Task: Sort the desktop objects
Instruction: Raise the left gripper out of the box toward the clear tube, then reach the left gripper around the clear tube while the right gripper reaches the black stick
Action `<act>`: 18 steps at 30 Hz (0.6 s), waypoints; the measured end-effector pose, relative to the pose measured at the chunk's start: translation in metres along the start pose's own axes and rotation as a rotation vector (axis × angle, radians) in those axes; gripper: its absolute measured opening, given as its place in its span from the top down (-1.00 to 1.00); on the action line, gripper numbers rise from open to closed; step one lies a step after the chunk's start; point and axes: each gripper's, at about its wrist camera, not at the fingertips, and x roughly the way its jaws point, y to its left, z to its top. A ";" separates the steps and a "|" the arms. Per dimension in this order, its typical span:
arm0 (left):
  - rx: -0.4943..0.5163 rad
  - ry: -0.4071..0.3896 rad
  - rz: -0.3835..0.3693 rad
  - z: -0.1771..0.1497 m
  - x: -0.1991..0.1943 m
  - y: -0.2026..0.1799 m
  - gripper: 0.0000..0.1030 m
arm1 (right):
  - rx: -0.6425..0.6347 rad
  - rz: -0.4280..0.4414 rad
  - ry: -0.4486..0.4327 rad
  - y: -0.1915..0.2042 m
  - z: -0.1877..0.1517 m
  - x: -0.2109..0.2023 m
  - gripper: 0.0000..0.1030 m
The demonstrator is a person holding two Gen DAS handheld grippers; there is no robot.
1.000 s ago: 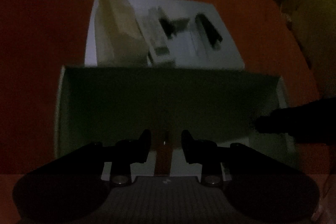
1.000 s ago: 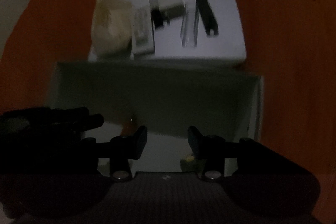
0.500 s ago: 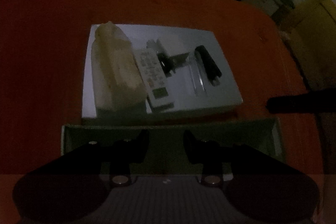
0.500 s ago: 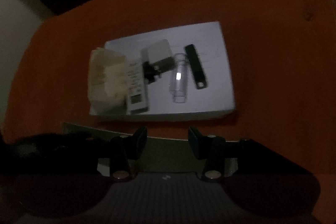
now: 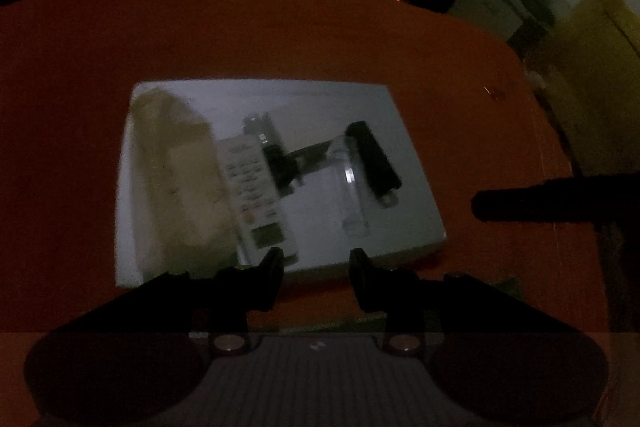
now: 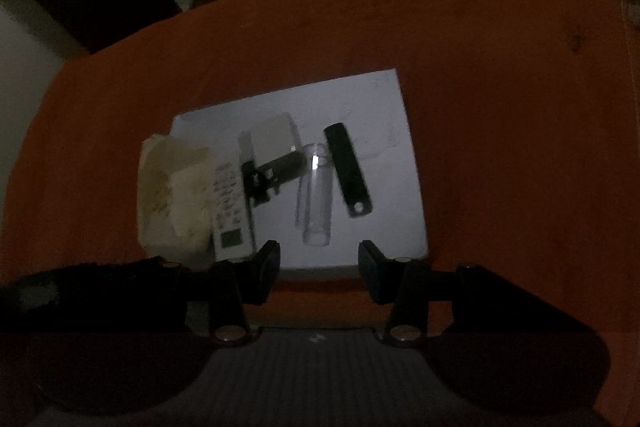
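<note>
**Dimly lit tray of desk items, both grippers empty**

Below both grippers sits a white tray (image 5: 416,223) on an orange table (image 5: 280,35), and everything to be sorted lies in it. At the tray's left end is a crumpled beige bag (image 5: 176,179). Just beside it, on its right, lies a white remote (image 5: 256,195), its small screen toward the cameras. A black clip (image 6: 272,173) lies next to the remote's far half, with a pale flat card (image 6: 272,135) just beyond it. Right of these lies a clear tube (image 6: 316,195), and beside that a flat black bar (image 6: 347,171) with a hole at its near end.

The left gripper (image 5: 316,277) hangs over the tray's near edge, its fingers (image 5: 270,279) parted with nothing between them. The right gripper (image 6: 319,275) hangs likewise over the near edge, fingers (image 6: 374,277) apart and empty. In the left view a dark part of the right gripper juts in from the right, above the table and clear of the tray. The room is too dark to read any labels.
</note>
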 end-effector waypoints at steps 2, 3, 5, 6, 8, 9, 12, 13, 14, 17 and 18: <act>0.012 0.001 -0.005 0.006 0.009 -0.004 0.38 | -0.012 0.005 -0.002 -0.003 0.008 0.009 0.08; 0.015 0.000 -0.006 0.009 0.014 -0.005 0.38 | -0.035 0.005 -0.002 -0.004 0.012 0.013 0.09; 0.018 0.005 -0.012 0.013 0.022 -0.005 0.38 | -0.070 -0.013 -0.001 -0.008 0.016 0.020 0.09; 0.021 0.007 -0.018 0.015 0.026 -0.004 0.38 | -0.074 -0.032 0.002 -0.011 0.019 0.024 0.09; 0.020 0.015 -0.029 0.018 0.034 -0.003 0.38 | -0.069 -0.039 0.017 -0.019 0.025 0.034 0.09; 0.016 0.022 -0.034 0.020 0.039 -0.001 0.38 | -0.066 -0.036 0.025 -0.021 0.028 0.038 0.09; 0.000 0.045 -0.034 0.026 0.053 0.000 0.38 | -0.088 -0.050 0.042 -0.022 0.034 0.047 0.09; 0.003 0.052 -0.036 0.028 0.057 0.000 0.38 | -0.106 -0.063 0.048 -0.021 0.035 0.050 0.09; 0.010 0.058 -0.038 0.031 0.061 -0.001 0.38 | -0.131 -0.077 0.057 -0.020 0.037 0.054 0.09; 0.021 0.064 -0.051 0.037 0.070 -0.004 0.38 | -0.179 -0.112 0.081 -0.018 0.042 0.064 0.09; 0.019 0.067 -0.059 0.039 0.074 -0.005 0.38 | -0.182 -0.115 0.086 -0.018 0.044 0.067 0.09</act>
